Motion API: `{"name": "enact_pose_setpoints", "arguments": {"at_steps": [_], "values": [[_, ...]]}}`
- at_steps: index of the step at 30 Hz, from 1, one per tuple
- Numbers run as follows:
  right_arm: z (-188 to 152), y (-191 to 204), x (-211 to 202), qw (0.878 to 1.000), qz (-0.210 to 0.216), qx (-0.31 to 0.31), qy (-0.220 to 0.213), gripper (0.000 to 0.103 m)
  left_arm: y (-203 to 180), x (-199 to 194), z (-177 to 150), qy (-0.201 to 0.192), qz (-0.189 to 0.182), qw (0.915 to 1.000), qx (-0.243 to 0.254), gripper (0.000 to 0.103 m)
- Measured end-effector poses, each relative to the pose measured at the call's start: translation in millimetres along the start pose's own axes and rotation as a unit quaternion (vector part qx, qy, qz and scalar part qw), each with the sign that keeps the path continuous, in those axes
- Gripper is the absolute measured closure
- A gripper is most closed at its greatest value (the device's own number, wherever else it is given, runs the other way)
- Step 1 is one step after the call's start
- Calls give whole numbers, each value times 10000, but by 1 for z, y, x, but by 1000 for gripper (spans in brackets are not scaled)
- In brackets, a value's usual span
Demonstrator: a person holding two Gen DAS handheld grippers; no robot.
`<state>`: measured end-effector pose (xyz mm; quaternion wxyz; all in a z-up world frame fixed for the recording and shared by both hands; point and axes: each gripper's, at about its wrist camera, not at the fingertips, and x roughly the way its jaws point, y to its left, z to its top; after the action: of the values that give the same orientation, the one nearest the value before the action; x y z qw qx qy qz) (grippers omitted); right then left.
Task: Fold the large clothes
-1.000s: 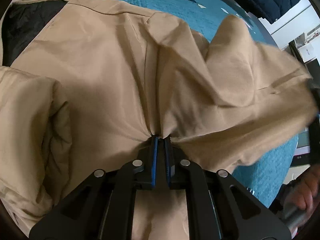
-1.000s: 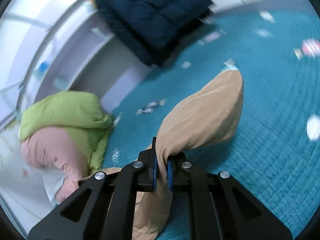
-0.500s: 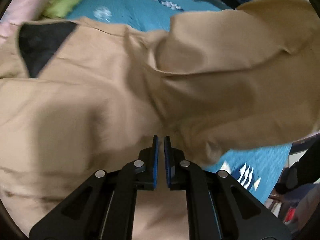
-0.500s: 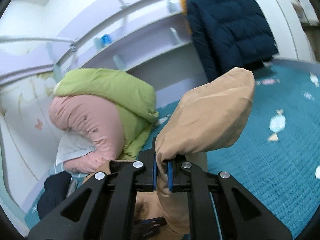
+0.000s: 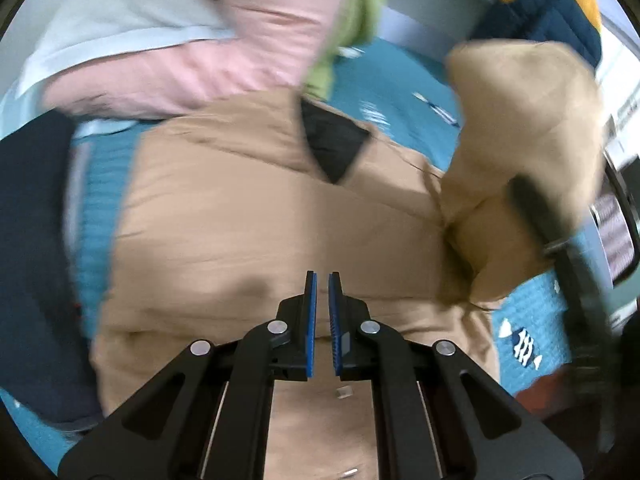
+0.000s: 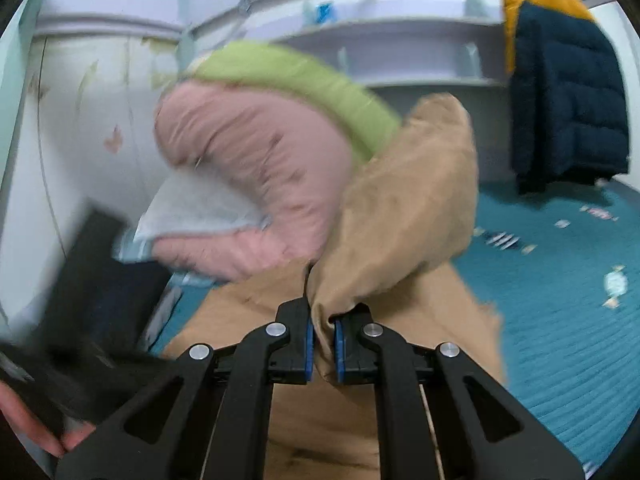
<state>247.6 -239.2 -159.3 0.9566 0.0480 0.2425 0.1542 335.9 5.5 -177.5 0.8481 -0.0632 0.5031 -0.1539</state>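
Note:
A large tan jacket (image 5: 248,232) lies spread on the teal bedspread (image 5: 520,344), and a black lining triangle (image 5: 332,144) shows at its collar. My left gripper (image 5: 322,276) hovers above the jacket's body, shut, with nothing between its blue pads. My right gripper (image 6: 322,312) is shut on the tan sleeve (image 6: 408,208), which bulges up above the jaws over the jacket. In the left wrist view the raised sleeve (image 5: 520,120) stands at the right with the right gripper's dark body (image 5: 560,248) beside it. The picture is motion-blurred.
A pink and green quilt pile (image 6: 256,160) sits at the head of the bed beside a pale pillow (image 6: 200,208). A navy puffer jacket (image 6: 568,100) hangs at the right. Dark clothing (image 5: 32,240) lies left of the tan jacket. A hand (image 6: 24,420) shows at the lower left.
My left gripper let go of the jacket fabric it pinched and rose away from it. My right gripper carried the sleeve across, over the jacket's body, rolling as it went.

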Motion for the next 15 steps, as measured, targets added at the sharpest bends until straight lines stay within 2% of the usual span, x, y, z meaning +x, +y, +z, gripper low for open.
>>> {"name": "enact_pose_setpoints", "arguments": {"at_steps": [5,7,8,9,10,11,12,15], "values": [[-33,38,54,9952,439,-211,853,88,68,-20,-13,-25,412,9987,-294,95],[-42,40,67,9878,937,110,1240,81,91,-22,-16,34,578,9974,-421,95],[-44,38,72,9829,1179,331,1377,73,102,-23,-19,51,636,9968,-491,95],[-49,35,80,9712,1565,643,1678,62,104,-22,-23,54,629,9966,-528,95],[-53,35,85,9634,1740,825,1867,57,109,-24,-25,44,612,9965,-566,95],[-55,30,88,9556,1886,1101,1977,52,112,-27,-27,12,614,9963,-596,95],[-55,25,87,9510,2006,1310,1955,53,113,-29,-28,-24,627,9962,-604,95],[-45,14,75,9522,2017,1481,1752,53,102,-33,-27,-175,519,9970,-538,95]]}}
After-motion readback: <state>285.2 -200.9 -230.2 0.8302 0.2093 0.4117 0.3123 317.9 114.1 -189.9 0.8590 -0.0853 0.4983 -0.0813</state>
